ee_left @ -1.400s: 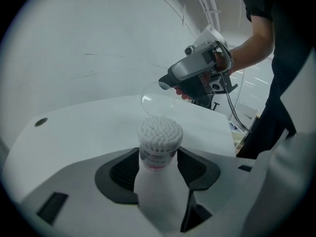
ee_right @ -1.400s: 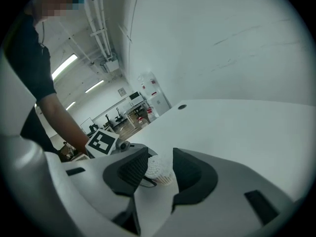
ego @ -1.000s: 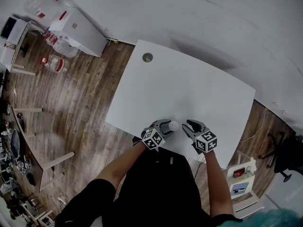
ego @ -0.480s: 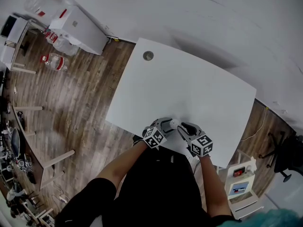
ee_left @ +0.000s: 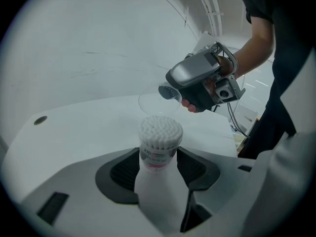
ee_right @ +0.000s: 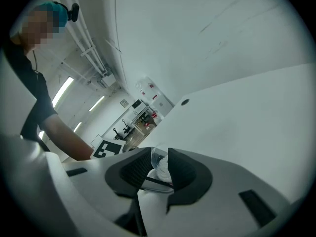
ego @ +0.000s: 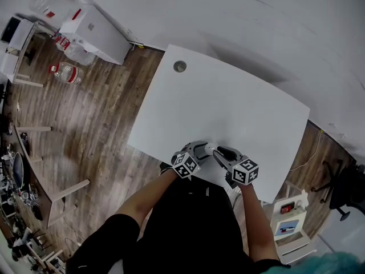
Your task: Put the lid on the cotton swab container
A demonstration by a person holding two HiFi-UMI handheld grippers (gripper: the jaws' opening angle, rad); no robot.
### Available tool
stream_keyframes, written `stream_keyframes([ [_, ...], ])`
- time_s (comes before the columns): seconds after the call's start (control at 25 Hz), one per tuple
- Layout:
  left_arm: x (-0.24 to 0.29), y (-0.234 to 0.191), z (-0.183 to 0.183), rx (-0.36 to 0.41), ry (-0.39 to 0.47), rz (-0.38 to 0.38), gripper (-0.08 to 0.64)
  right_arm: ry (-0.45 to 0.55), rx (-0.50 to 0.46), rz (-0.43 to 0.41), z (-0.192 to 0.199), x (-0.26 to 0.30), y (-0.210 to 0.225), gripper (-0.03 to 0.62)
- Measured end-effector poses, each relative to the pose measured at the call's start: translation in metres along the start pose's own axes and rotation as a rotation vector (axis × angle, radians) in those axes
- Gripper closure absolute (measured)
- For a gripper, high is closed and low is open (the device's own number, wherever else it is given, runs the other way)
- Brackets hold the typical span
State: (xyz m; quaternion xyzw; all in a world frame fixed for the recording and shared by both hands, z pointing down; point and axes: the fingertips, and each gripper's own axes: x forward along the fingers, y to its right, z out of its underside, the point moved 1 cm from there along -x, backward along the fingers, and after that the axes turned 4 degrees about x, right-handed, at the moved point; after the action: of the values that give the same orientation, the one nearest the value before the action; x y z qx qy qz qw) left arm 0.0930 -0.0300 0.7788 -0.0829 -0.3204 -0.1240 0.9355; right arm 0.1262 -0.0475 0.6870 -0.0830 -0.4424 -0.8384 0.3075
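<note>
While cntr (ee_left: 159, 149) gripped, lid (ee_left: 157, 102) hovers close.

Clear lid (ee_right: 160, 165) in the right gripper (ee_right: 160, 153)

White table (ego: 228, 107) with round grommet (ego: 179, 66) near far corner, wood floor (ego: 85, 130), white cabinet (ego: 94, 34), black office chair (ego: 348, 190)

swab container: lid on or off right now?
Off. The cotton swab container shows bare swab tips on top; the clear lid sits in the right gripper, not seated.
</note>
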Motion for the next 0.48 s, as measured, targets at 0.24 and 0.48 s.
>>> stream_keyframes([
  [0.24,0.0,-0.001,-0.001,0.003,0.003,-0.001,0.319,-0.04,-0.037,0.019,0.008,0.009,-0.001,0.477],
  [0.48,0.003,0.004,-0.001,0.007,-0.003,0.003,0.327,-0.081,-0.067,0.077,0.016,0.017,0.002,0.477],
])
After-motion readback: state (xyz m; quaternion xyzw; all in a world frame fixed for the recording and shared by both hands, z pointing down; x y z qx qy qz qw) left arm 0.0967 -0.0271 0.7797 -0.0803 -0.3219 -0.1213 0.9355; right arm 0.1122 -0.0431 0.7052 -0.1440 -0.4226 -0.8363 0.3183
